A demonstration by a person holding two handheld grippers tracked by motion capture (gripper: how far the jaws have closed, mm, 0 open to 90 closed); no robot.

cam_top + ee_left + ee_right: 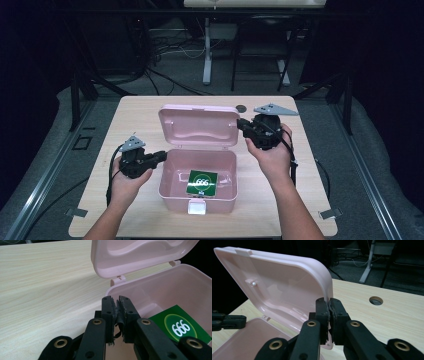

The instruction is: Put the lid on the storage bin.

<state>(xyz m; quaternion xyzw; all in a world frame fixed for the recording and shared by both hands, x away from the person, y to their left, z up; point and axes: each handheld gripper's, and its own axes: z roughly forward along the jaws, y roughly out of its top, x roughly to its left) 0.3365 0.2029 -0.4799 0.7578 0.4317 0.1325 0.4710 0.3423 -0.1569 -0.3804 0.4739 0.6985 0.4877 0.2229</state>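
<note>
From the high view, a glossy pink plastic box (197, 186) with rounded corners sits open on a pale wood-grain table (320, 165), its moulded lid (198, 125) standing up behind the tub. A flat green packet (202, 183) printed with a white "666" lies on the box floor, toward the front wall and its white latch (197, 207). The left gripper (161, 156), matt black, rests at the box's left rim; the right gripper (241, 124) meets the lid's right edge. Both look clenched, with nothing between the jaws.

In the left gripper view, the left gripper (118, 305) shows its frayed rubber pads pressed together just over the box's near rim (110, 291). The packet (183, 325) lies beyond in the smooth tub, and the lid's hinge tab (119, 278) shows above.

In the right gripper view, the right gripper (329, 307) has its jaws drawn together at the lid's rounded corner (325, 277); whether the tips touch the lid I cannot tell. A round cable hole (376, 300) is cut in the tabletop to the right of the lid.
</note>
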